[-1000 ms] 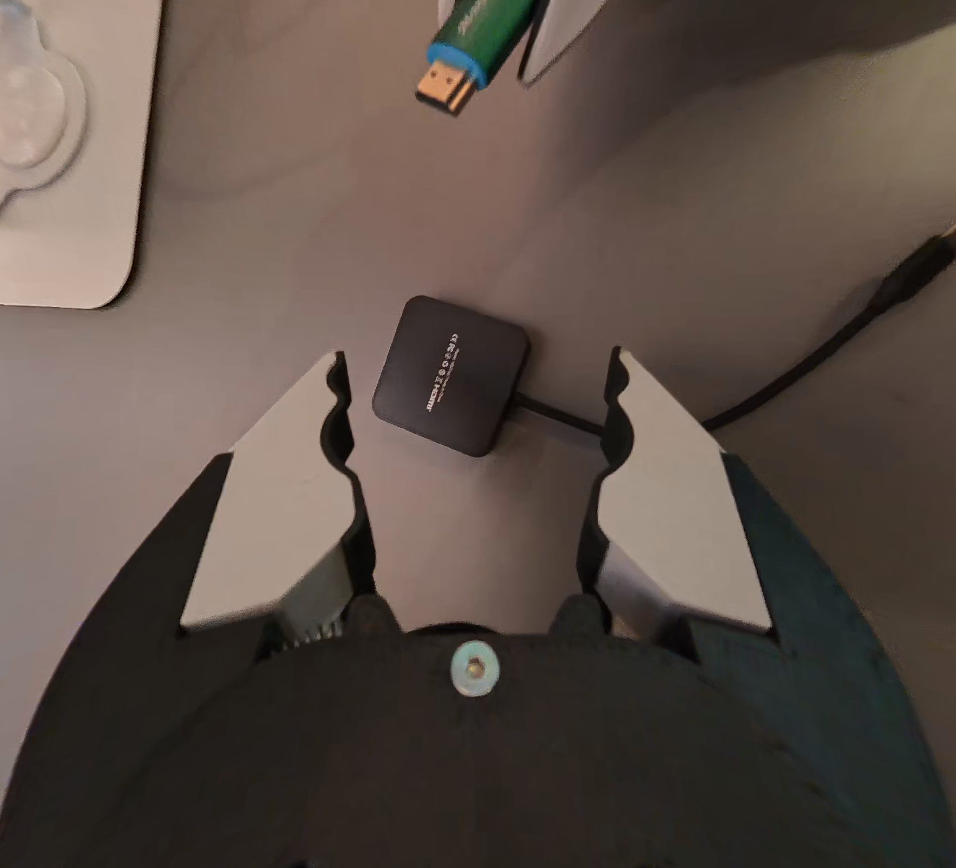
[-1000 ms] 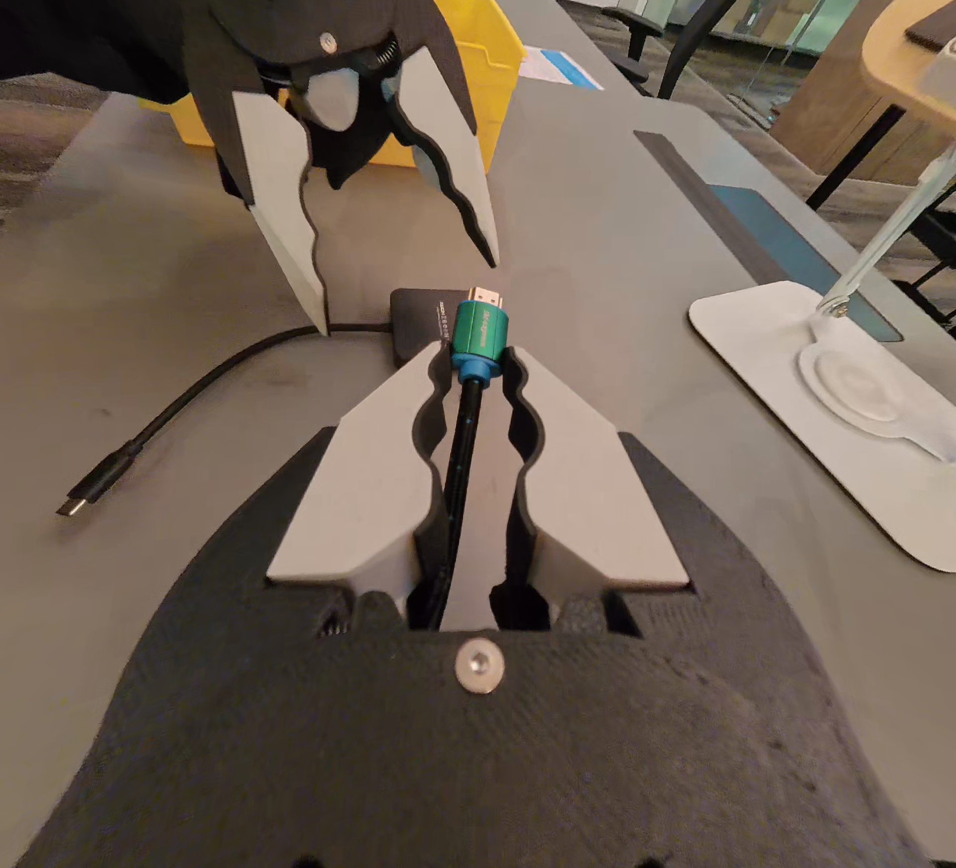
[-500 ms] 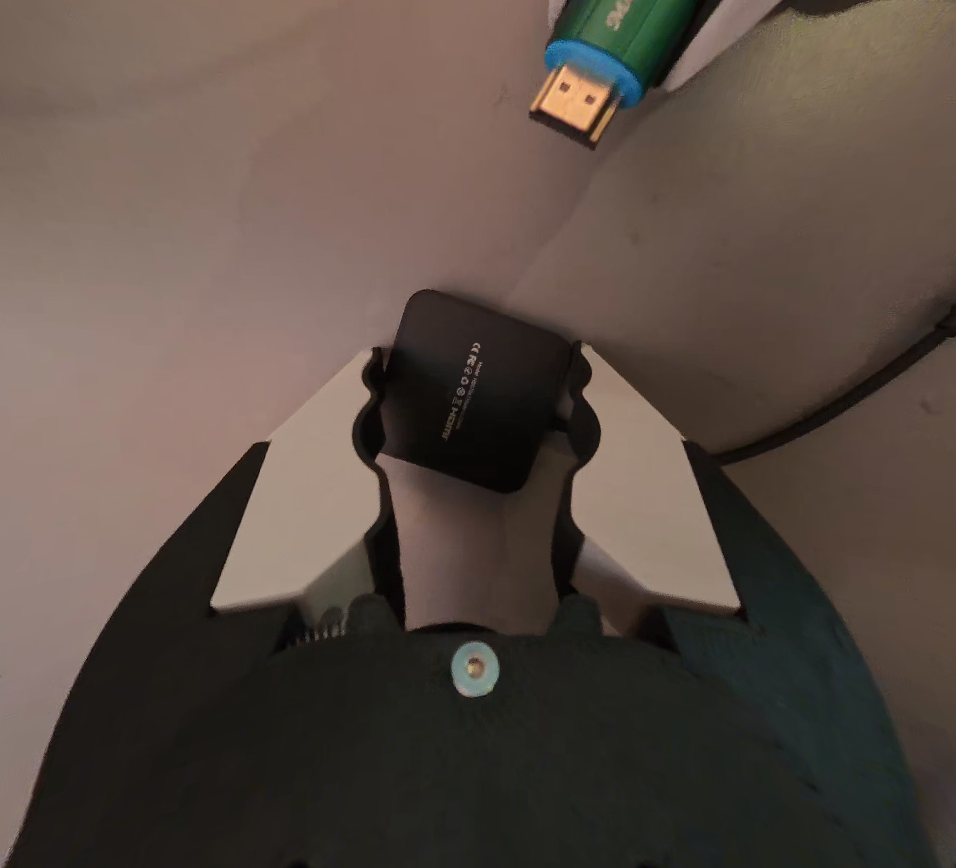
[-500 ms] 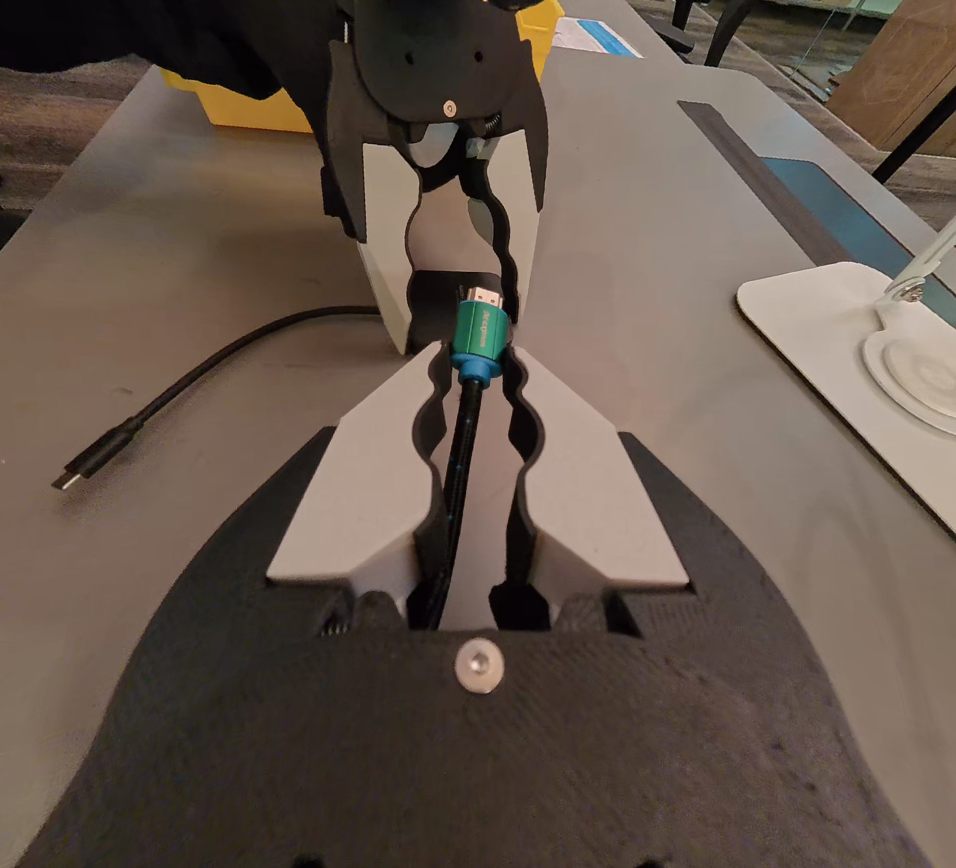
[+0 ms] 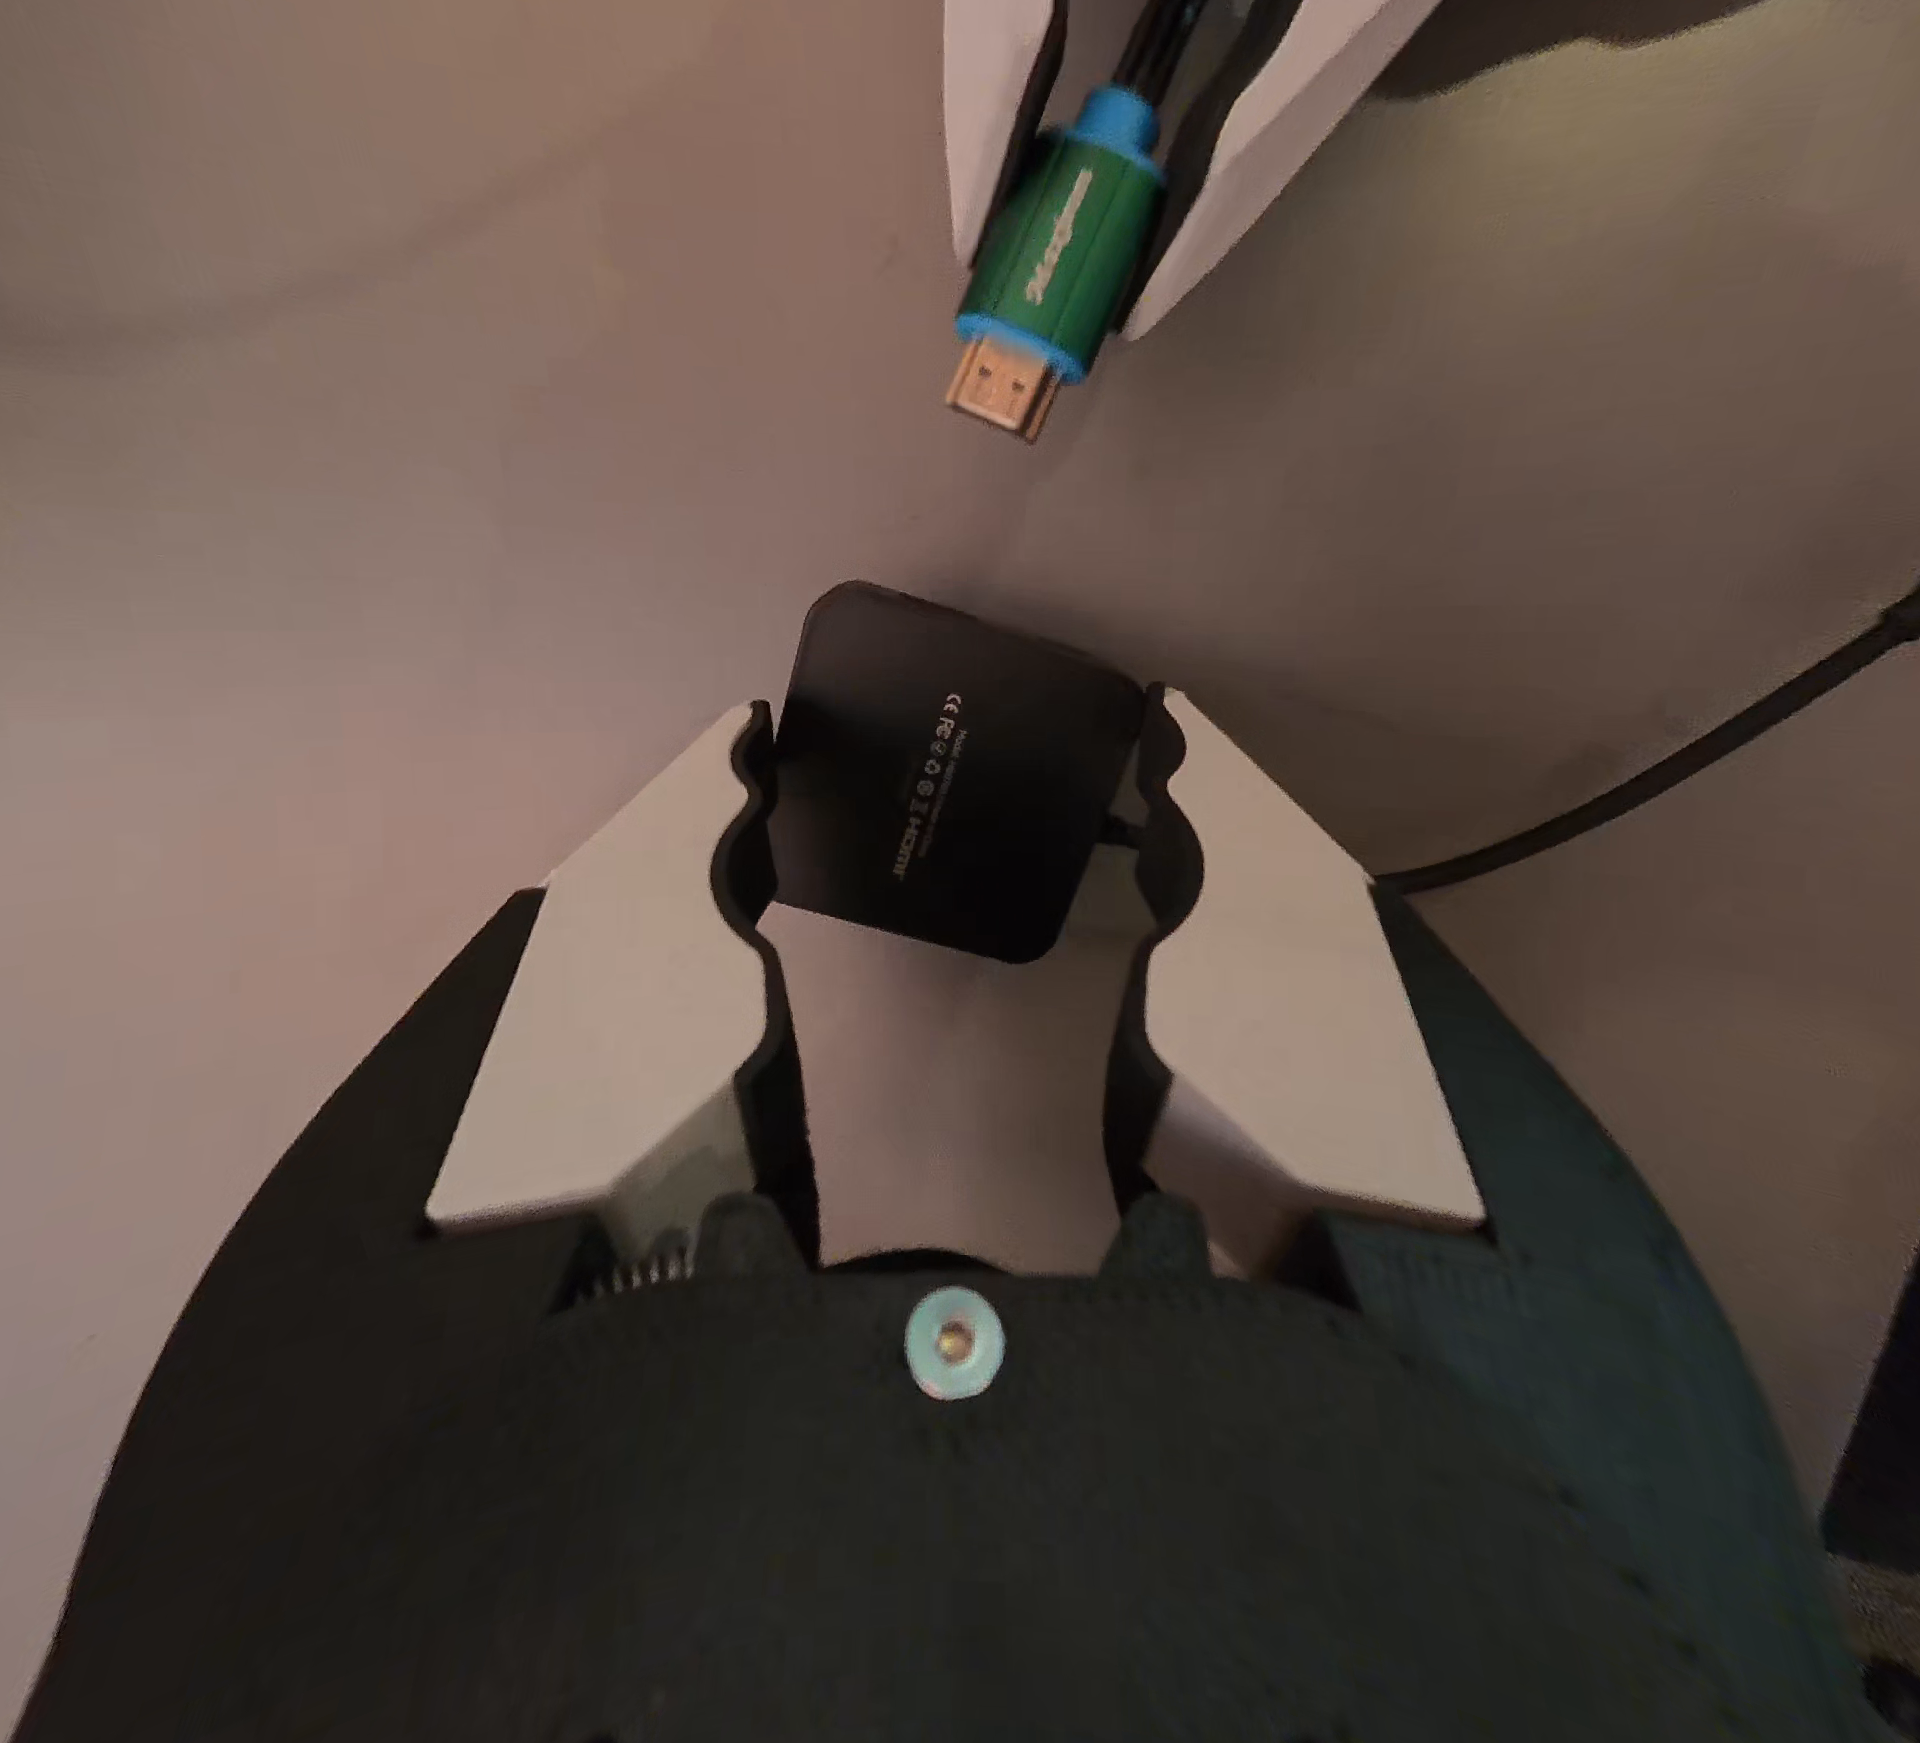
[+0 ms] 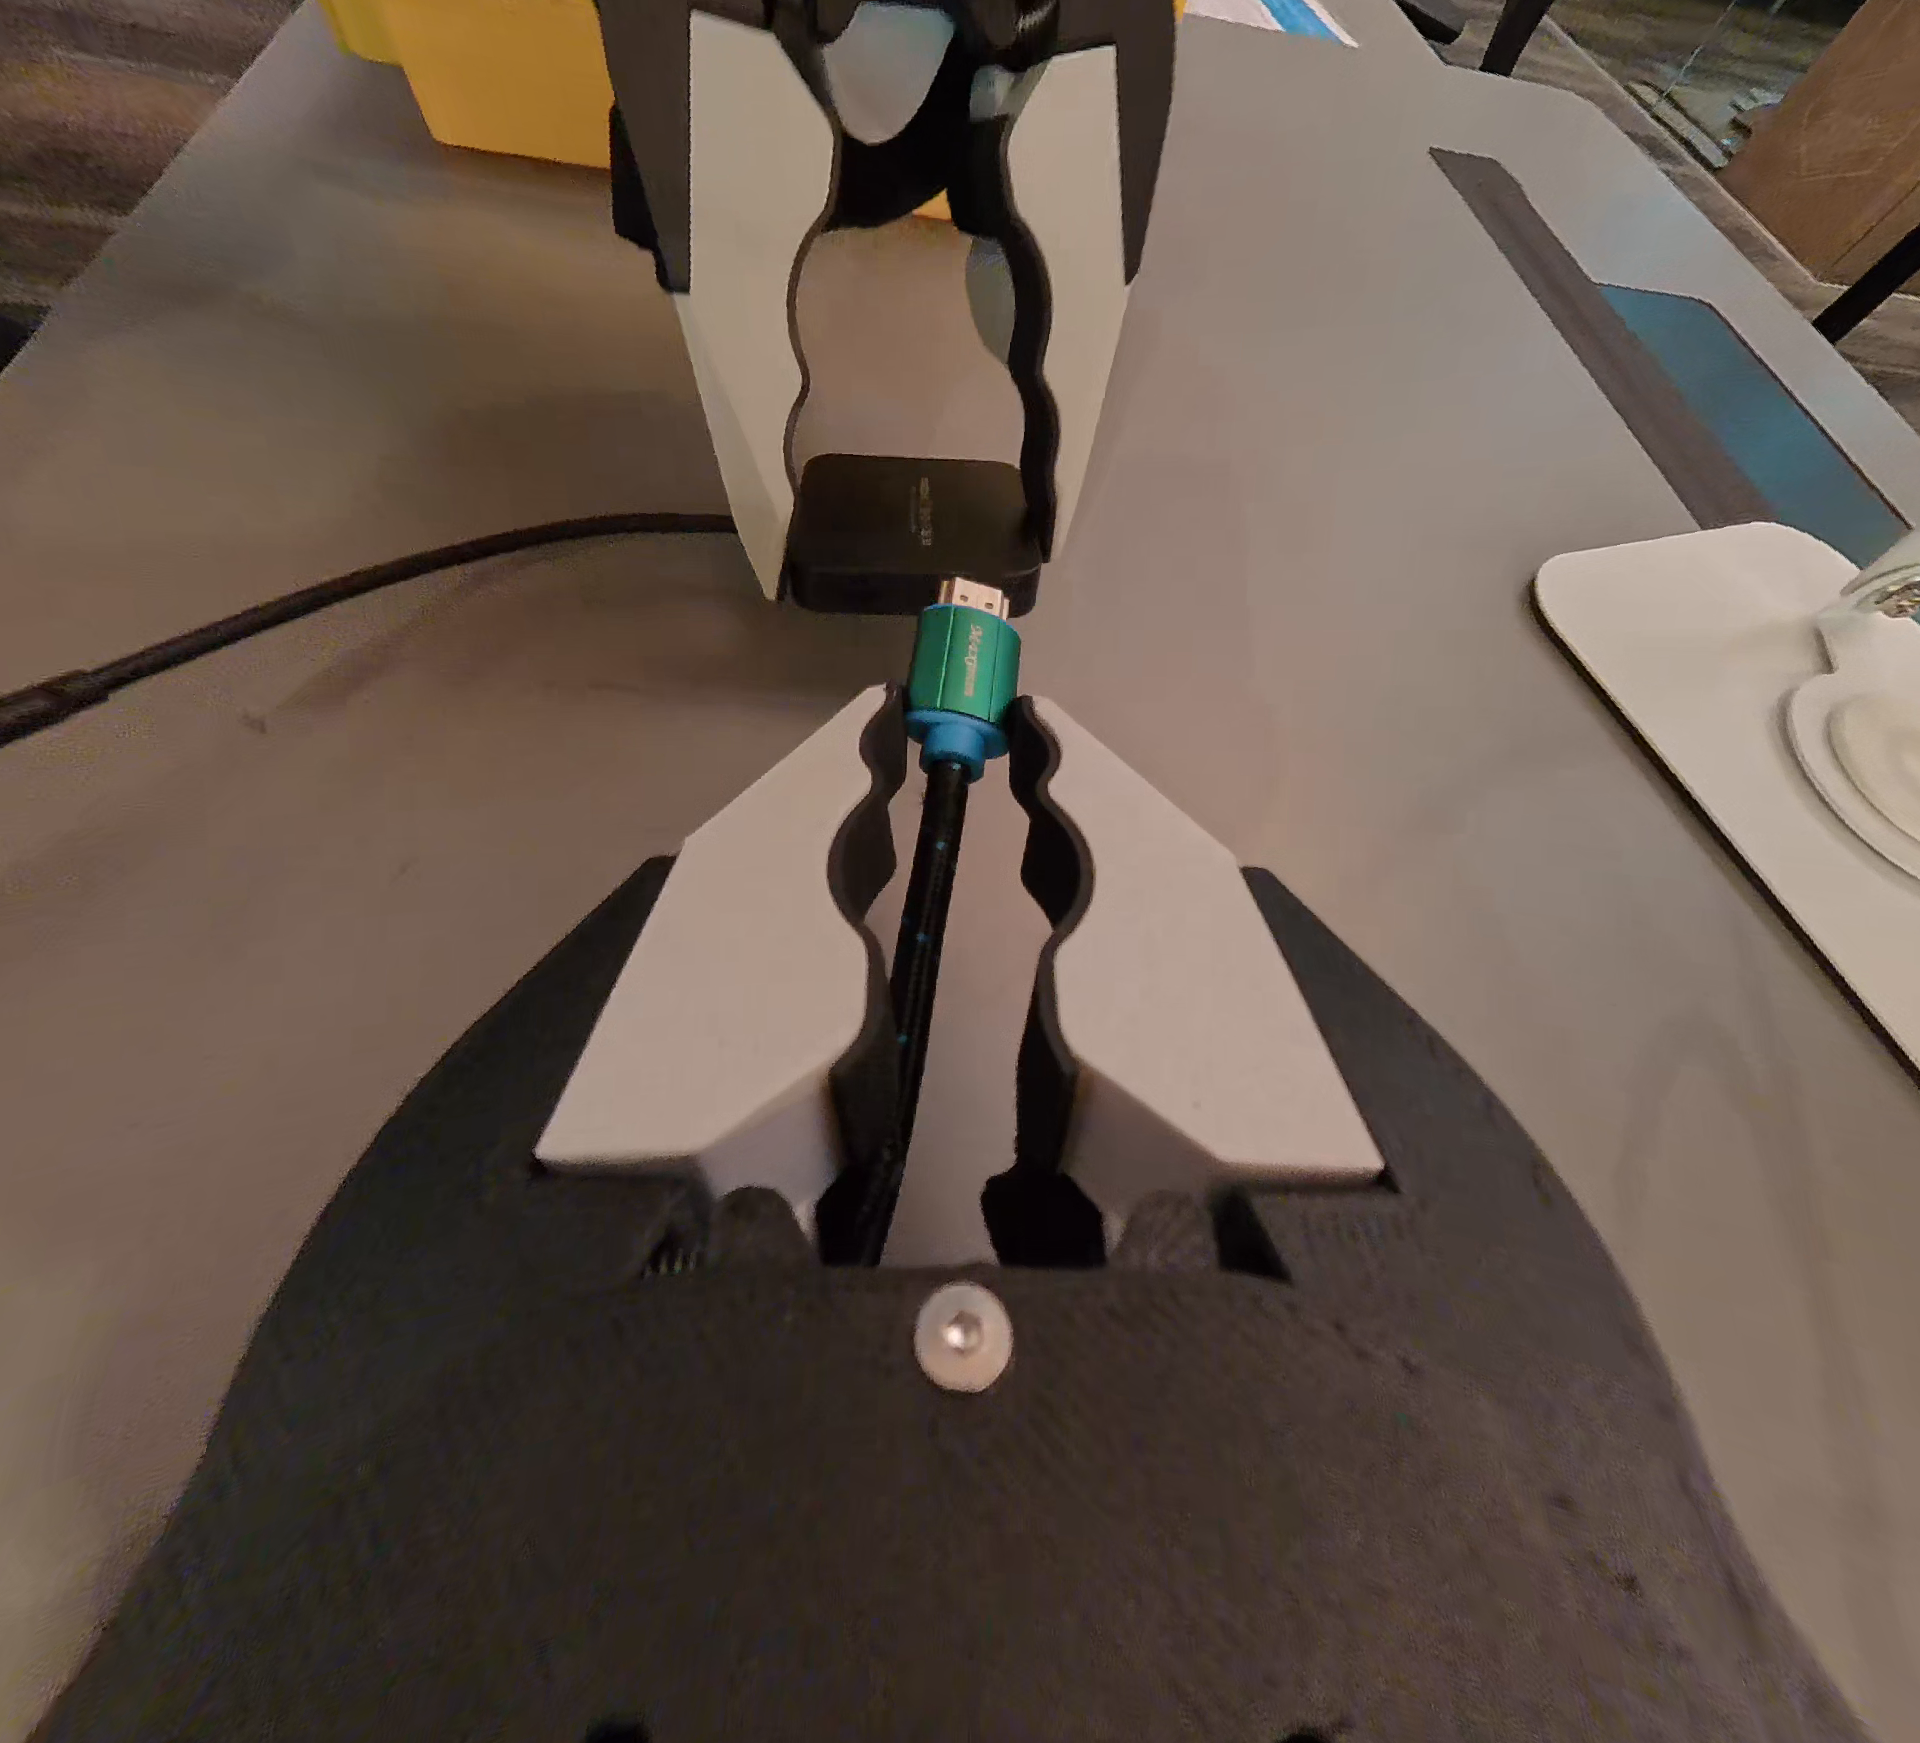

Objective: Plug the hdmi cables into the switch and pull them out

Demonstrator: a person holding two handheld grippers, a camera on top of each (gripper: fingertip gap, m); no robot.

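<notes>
The black square HDMI switch (image 5: 940,784) lies flat on the grey table, and it also shows in the right wrist view (image 6: 909,514). My left gripper (image 5: 951,717) is shut on the switch, its fingertips pressing both sides. My right gripper (image 6: 956,706) is shut on the green and blue HDMI plug (image 6: 961,665), with the braided black cable running back between its fingers. The gold plug tip (image 5: 997,389) points at the switch's near edge and stands a short way off it. In the right wrist view the tip overlaps the switch's front face.
The switch's own thin black cable (image 6: 343,597) trails left across the table. A yellow bin (image 6: 488,57) stands behind the left gripper. A white flat base (image 6: 1725,706) lies at the right. A dark strip (image 6: 1621,343) runs along the table's right side. The gap from one gripper's tips to the other's is roughly 7 cm.
My left gripper came down and closed on the switch. My right gripper has moved the HDMI plug closer to the switch's near edge.
</notes>
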